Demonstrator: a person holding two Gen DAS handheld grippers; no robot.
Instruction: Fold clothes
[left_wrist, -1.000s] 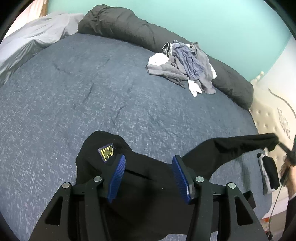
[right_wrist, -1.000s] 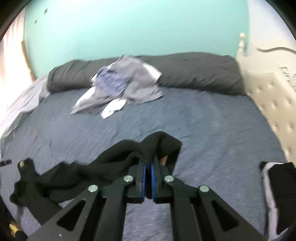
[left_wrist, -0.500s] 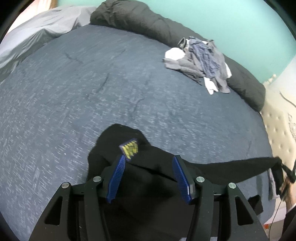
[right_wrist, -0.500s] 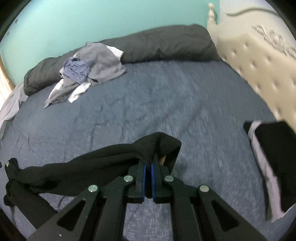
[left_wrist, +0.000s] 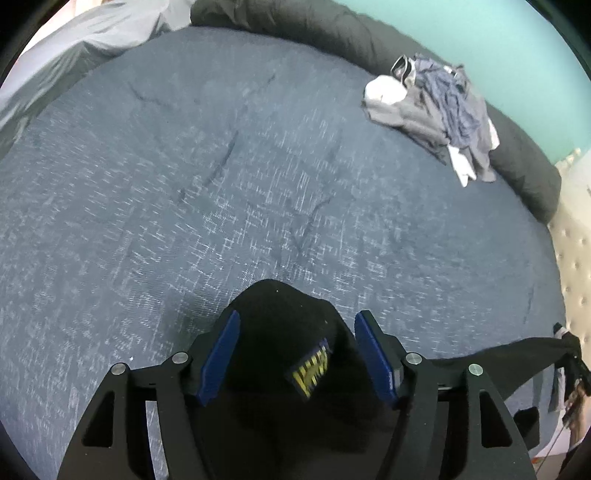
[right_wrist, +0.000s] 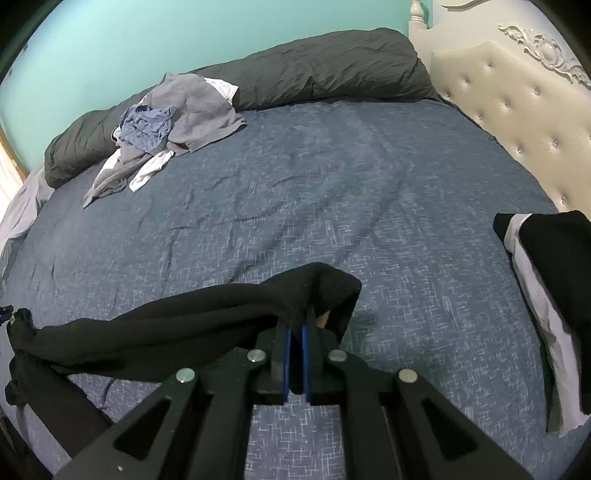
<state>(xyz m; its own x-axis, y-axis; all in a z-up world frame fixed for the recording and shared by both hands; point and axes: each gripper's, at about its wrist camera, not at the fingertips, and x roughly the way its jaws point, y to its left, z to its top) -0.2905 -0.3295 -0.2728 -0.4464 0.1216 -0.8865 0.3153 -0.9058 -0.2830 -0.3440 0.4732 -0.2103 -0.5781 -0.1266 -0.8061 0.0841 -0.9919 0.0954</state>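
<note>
- The wide bed under a dark blue, white-flecked woven bedspread (left_wrist: 229, 192) fills both of your views; its surface lies mostly flat with a few shallow creases.
- A long charcoal bolster pillow (right_wrist: 314, 70) runs along the far edge of the bed, against the turquoise wall (right_wrist: 184, 33).
- A cream tufted headboard with buttons and carved trim (right_wrist: 517, 99) stands at the right side of your right wrist view.
- A loose pile of grey, blue and white unfolded clothes (right_wrist: 173, 122) rests on the bedspread, leaning onto the bolster pillow, well apart from both of your grippers.
- The black fabric garment (right_wrist: 177, 328) you are working on stretches between your two grippers, just above or on the near part of the bedspread; you cannot tell which.
- A black-and-white folded garment (right_wrist: 546, 295) lies at the near right edge of the bed, close to the headboard.
- Your right gripper (right_wrist: 295, 332) has its blue pads pressed together, pinching one end of the black garment, which drapes over the tips.
- Your left gripper (left_wrist: 297, 332) has just been opening its jaws; the blue pads (left_wrist: 221, 354) stand spread, with the other end of the black garment bunched between them, clear of the pads.
- A small yellow-and-black woven label (left_wrist: 312, 369) shows on that bunched end, between the spread pads.
</note>
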